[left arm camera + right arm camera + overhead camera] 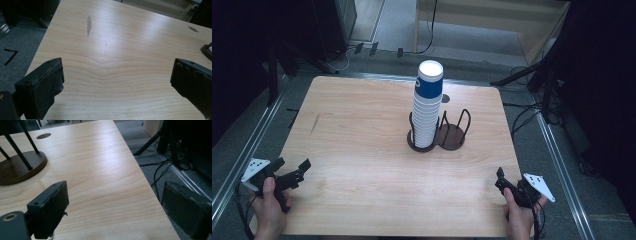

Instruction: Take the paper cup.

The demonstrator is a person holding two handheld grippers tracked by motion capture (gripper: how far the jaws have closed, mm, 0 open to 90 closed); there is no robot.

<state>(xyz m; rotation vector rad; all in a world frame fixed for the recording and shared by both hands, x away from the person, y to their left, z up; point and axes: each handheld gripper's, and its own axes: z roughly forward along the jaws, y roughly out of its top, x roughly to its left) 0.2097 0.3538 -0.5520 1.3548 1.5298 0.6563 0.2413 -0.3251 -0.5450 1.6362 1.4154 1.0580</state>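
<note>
A tall stack of white paper cups [428, 105], its top cup banded in blue, stands in the left ring of a dark two-ring wire holder [452, 137] near the middle of the wooden table [362, 125]. The holder's right ring is empty; its base [20, 167] lies ahead and to the left in the right gripper view. My left gripper [292, 165] rests open at the table's near left corner, with bare wood between its jaws [117, 72]. At the near right corner my right gripper [500, 179] is open too, its jaws astride the table's right edge [115, 192].
A small round hole [445, 98] sits in the tabletop behind the holder. A dark scuff [88, 25] marks the wood on the left. Cables [160, 170] and black stand legs [517, 75] lie on the grey floor to the right. Metal rails [242, 155] run along both sides.
</note>
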